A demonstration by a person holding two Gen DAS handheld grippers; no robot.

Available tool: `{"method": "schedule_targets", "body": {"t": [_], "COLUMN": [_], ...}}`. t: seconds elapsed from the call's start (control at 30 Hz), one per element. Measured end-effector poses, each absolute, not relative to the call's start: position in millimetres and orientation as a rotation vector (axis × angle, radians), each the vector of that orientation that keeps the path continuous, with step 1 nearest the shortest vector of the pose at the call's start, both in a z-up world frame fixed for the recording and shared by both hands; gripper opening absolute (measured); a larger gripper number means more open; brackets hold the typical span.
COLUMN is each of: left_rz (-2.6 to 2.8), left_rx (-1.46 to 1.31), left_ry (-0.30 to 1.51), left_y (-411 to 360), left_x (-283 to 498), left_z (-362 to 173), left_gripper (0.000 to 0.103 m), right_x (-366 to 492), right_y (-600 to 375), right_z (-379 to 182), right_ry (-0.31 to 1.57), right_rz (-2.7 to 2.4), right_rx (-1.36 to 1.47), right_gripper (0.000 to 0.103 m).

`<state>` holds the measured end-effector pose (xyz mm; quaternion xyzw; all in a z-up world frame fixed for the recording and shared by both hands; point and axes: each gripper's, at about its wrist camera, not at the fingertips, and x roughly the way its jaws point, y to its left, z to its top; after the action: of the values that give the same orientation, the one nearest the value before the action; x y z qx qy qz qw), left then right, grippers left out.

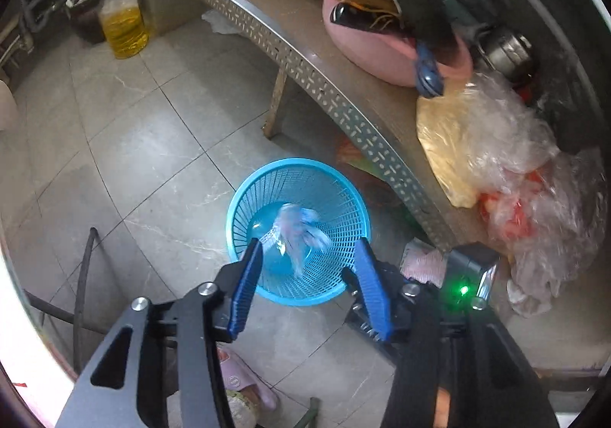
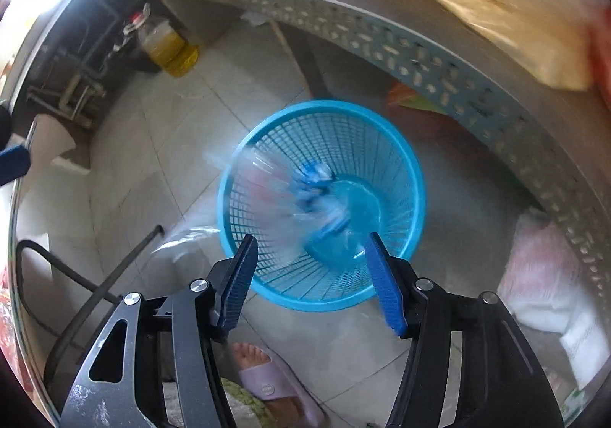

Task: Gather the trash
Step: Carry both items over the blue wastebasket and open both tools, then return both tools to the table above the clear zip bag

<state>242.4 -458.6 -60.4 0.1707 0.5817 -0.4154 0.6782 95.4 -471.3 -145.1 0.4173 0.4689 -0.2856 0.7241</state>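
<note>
A blue mesh wastebasket (image 1: 244, 198) stands on the tiled floor beside a metal shelf; it also shows in the right wrist view (image 2: 404, 160). A crumpled clear-and-blue plastic wrapper (image 1: 298, 233) is blurred inside the basket, between and beyond my left fingers. In the right wrist view the wrapper (image 2: 301, 191) is motion-blurred across the basket's rim and inside. My left gripper (image 1: 309, 256) is open and empty above the basket. My right gripper (image 2: 311, 252) is open and empty above the basket too. A black device with a green light (image 1: 464, 290) shows at the left view's right.
A metal shelf (image 1: 305, 61) holds a pink bowl (image 1: 374, 53), dishes and plastic bags (image 1: 496, 153). A bottle of yellow oil (image 1: 122, 23) stands on the floor by pipes. A foot in a pink slipper (image 2: 267, 378) is below the grippers. Black tubing (image 2: 76, 294) lies at left.
</note>
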Motion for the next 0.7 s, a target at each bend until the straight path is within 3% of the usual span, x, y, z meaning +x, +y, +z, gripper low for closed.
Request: {"method": "schedule_targets", "body": {"t": [0.17,0.37,0.53,0.7], "left_rz": [-0.946,-0.963,-0.932,-0.945], "left_rx": [0.405,0.357,0.288,0.265], "left_ry": [1.207,1.07,0.955,0.973], "left_y": [-426.7,-369.3,-306.9,-248.1], "left_x": [241.0,232.8,218.1,199.3], "left_z": [-22.9,27.2,60.3,78.6], "left_gripper": [0.061,0.069,0.074,0.082], "right_x": [69.9,68.6,79.3,87.5], "right_y": [-449.6,-426.4,-403.6,-379.4], "right_z": [-128.2,-90.9,-35.9,19.7], "right_ry": [1.029,0.997,0.899,0.778], "right_rz": [-0.639,-0.639,-0.632,-0.633], "right_rx": [0.885,0.758,0.582,0.444], "right_gripper": [0.058,0.074,0.093,0.095]}}
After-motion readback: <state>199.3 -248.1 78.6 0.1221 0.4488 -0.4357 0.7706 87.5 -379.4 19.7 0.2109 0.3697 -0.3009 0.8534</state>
